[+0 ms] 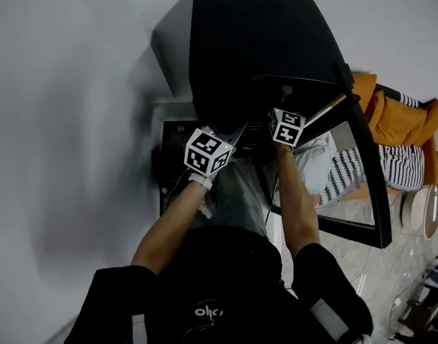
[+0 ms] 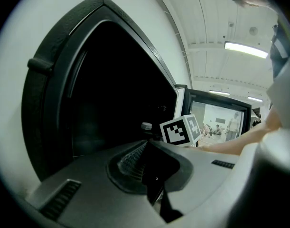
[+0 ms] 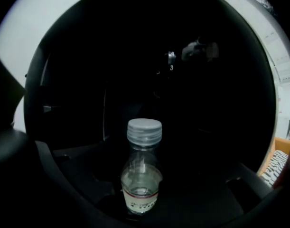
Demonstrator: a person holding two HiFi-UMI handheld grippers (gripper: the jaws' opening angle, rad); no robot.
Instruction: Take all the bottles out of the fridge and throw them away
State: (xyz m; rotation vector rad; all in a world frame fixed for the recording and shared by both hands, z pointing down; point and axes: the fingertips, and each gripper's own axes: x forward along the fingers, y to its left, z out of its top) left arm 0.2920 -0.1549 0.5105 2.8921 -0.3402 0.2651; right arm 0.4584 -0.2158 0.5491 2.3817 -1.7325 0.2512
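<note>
Jaws of the right gripper point(image 3: 149, 194) stand spread w/ 1 clear bottle point(image 3: 142, 175) upright btw them, pads off it, in the dark inside of the fridge point(image 1: 254, 49); left gripper point(image 2: 154, 186) jaws look pressed together, nothing in them. Only the right gripper view shows the whole bottle w/ pale cap point(image 3: 144, 130) & label; left gripper view catches just the cap, head view none of it. Count: 1 bottle, 2 grippers, 1 fridge w/ glass door point(image 1: 362, 185) open.
</note>
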